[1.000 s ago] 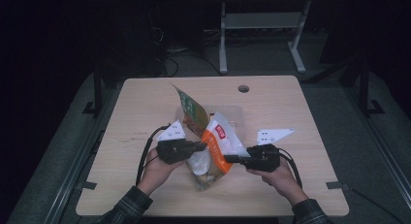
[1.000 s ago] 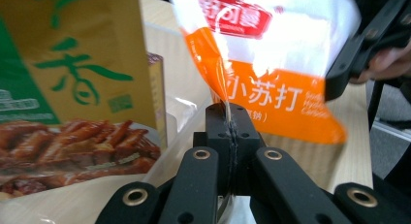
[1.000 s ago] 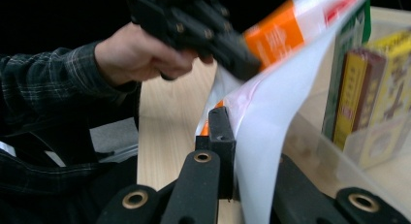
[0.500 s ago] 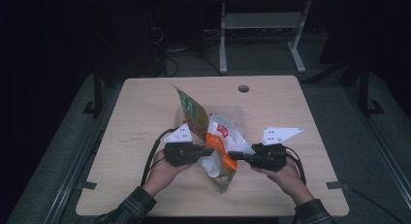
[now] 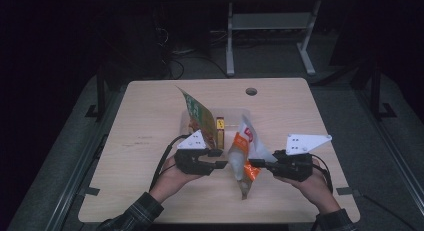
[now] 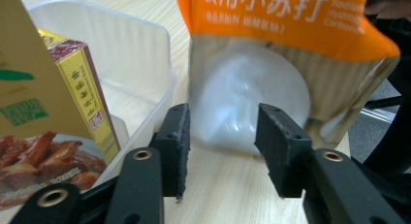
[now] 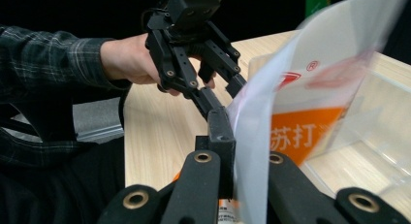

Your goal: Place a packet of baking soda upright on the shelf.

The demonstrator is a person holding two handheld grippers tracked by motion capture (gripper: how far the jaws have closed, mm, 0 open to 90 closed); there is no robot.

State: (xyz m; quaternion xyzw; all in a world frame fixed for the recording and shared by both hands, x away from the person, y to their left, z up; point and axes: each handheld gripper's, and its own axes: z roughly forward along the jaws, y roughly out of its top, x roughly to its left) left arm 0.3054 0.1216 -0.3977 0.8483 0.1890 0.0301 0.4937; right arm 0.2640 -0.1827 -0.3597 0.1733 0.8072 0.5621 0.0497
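Note:
An orange and white pouch (image 5: 243, 150) with white powder in its clear bottom stands nearly upright on the table (image 5: 150, 121). My right gripper (image 5: 253, 163) is shut on the pouch's (image 7: 300, 112) side edge, seen close up at that gripper (image 7: 232, 136). My left gripper (image 5: 220, 159) sits just left of the pouch. Its jaws have just been opening and now stand apart (image 6: 222, 149), with the bulging pouch bottom (image 6: 252, 93) just beyond the pads and untouched. The left gripper (image 7: 228, 78) also appears from the right gripper view.
A clear plastic bin (image 5: 232, 113) stands behind the pouch, holding a yellow box (image 5: 219, 127) and a tall green food bag (image 5: 199, 116). The bin's wall (image 6: 126, 54) and the yellow box (image 6: 85, 83) lie left of my left jaws. A cable hole (image 5: 251, 91) marks the far edge.
The pouch has been raised from lying flat to nearly upright by the right gripper. The left gripper has let go of it and its jaws have spread.

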